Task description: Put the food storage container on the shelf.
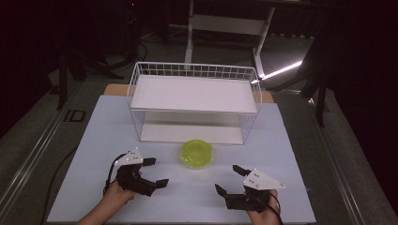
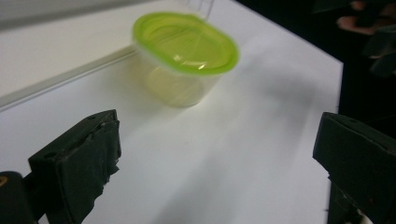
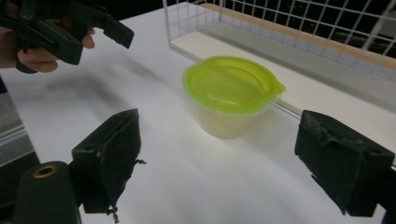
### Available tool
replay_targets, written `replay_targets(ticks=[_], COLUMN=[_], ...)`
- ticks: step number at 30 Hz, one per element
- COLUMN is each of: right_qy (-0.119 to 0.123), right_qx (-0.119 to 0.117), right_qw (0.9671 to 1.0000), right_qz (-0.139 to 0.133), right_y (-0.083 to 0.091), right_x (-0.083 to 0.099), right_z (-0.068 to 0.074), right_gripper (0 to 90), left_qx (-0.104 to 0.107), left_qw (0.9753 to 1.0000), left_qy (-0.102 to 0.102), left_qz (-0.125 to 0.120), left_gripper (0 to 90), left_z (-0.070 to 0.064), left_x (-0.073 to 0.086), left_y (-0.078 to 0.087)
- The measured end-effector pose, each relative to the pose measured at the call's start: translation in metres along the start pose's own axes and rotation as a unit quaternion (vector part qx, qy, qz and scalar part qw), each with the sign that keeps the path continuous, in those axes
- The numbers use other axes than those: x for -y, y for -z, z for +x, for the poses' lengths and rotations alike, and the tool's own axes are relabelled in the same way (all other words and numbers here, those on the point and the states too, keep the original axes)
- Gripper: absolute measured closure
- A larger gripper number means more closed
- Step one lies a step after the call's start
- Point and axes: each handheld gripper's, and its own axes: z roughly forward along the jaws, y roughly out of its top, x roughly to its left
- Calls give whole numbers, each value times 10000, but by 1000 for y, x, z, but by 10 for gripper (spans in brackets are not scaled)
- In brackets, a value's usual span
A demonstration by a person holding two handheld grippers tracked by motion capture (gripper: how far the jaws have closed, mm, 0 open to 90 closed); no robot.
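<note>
Lime-green plastic lid on a small translucent round tub (image 1: pixel 196 153) marks the target as a person at a white-topped bench (image 1: pixel 103 140) brings two black handheld grippers toward it. The tub stands upright on the bench just in front of the white wire basket shelf (image 1: pixel 195 101), close to the edge of its lower white board but, as far as the high view tells, not touching it.

The left gripper (image 1: pixel 151 172) sits to the tub's near left, its jaws spread wide and holding nothing; in the left gripper view the tub (image 2: pixel 184 56) lies ahead and between the jaws' line, a little left of centre. The right gripper (image 1: pixel 230 179) rests to the tub's near right, likewise fully open and empty, and in the right gripper view the tub (image 3: pixel 231 93) stands squarely between the two padded jaws, with the left gripper (image 3: pixel 70 32) farther off at upper left.

Both grippers lie near the tub, which sits between and beyond them, roughly midway; neither is clearly closer. Being round, the tub offers no long axis to favour, so a straight push forward from either side looks enough to bracket it.
</note>
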Motion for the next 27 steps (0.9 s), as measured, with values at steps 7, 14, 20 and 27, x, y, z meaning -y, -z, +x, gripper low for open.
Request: replay_targets(ticks=[7,14,20,27], right_qy=[87,133,-39,-184], right_qx=[-97,-18,135,43], right_qw=[9999,9999,9998,9998], right_qz=[20,-14,-157,-113], right_y=[-2,-7,-16,-29], right_x=[-11,-32,-44,-43], right_z=[7,-1,-12,-22], right_gripper=[150,156,155,147], left_qx=[110,205,219,228], left_qw=[9995,9992,9993,9994], left_qy=[-263,-225,-212,50], left_qz=[-132,-242,-221,-239], left_gripper=[19,19,19,19], left_z=[-15,-17,-12,-3], left_x=[-18,-36,-46,-54], left_y=[8,7,-2,-11])
